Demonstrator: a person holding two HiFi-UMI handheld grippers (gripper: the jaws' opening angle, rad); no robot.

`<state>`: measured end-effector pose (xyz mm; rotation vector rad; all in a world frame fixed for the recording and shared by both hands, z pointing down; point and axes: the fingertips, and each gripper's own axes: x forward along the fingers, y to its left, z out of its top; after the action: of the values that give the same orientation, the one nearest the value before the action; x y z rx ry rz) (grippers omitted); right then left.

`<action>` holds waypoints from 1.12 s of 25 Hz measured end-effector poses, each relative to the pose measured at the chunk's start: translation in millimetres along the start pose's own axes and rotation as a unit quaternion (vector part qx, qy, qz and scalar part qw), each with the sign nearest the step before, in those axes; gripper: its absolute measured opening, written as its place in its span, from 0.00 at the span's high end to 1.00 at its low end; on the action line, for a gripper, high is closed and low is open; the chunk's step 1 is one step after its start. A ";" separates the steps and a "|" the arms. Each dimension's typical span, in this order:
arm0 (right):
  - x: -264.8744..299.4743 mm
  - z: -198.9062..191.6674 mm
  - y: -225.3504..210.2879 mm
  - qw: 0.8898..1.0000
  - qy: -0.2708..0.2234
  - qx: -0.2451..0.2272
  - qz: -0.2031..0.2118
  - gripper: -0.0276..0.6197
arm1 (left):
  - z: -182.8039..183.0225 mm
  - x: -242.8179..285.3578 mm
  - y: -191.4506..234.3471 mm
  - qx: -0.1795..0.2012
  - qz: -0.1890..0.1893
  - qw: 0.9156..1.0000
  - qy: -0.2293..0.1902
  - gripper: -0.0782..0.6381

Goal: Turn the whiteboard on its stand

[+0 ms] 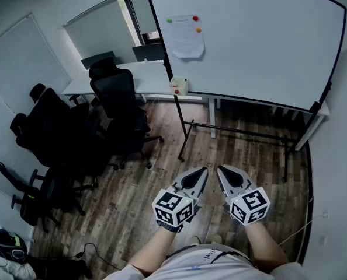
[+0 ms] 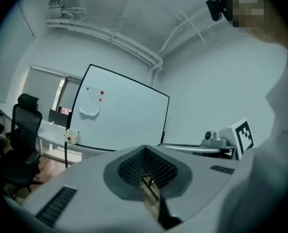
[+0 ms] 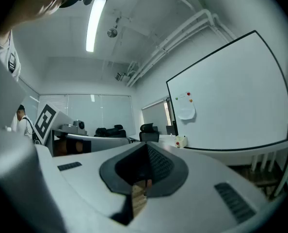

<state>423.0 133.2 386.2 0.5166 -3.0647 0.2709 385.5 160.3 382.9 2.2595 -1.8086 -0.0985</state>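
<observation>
The large whiteboard point(image 1: 255, 39) stands upright in its black wheeled stand point(image 1: 186, 134), across the wooden floor ahead of me. A paper sheet point(image 1: 185, 37) and coloured magnets are stuck near its upper left. Both grippers hover close to the person's body, well short of the board. My left gripper point(image 1: 204, 170) is shut with nothing in it. My right gripper point(image 1: 220, 169) beside it is also shut and holds nothing. The whiteboard point(image 2: 124, 115) shows beyond the closed left gripper point(image 2: 145, 150), and the whiteboard point(image 3: 231, 101) fills the right of the right gripper view, past the right gripper point(image 3: 146, 147).
A small beige box with a red button point(image 1: 179, 86) hangs at the board's lower left corner. Several black office chairs point(image 1: 118, 109) crowd the left beside a white desk point(image 1: 132, 77). A wall runs close along the right. A helmet point(image 1: 4, 244) lies bottom left.
</observation>
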 end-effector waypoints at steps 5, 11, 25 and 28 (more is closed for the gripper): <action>-2.3 -0.4 -1.8 1.000 -0.002 -0.002 0.008 0.94 | -4.6 5.0 -1.6 -0.003 0.001 1.000 -0.004 0.89; -8.4 3.0 -0.9 0.999 -0.015 0.013 0.027 0.94 | -5.3 4.4 -2.0 -0.003 0.005 1.000 -0.010 0.89; 67.3 -3.0 0.9 0.998 -0.008 0.024 0.054 0.94 | 2.1 2.1 93.4 0.004 0.042 0.999 -0.022 0.89; 105.8 -2.3 -4.7 0.999 -0.003 0.018 0.040 0.94 | 7.0 9.9 135.4 0.000 0.048 0.999 -0.025 0.89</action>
<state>324.6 95.1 394.6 0.3979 -3.0956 0.3271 257.6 122.4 408.5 2.1844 -1.9399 -0.1379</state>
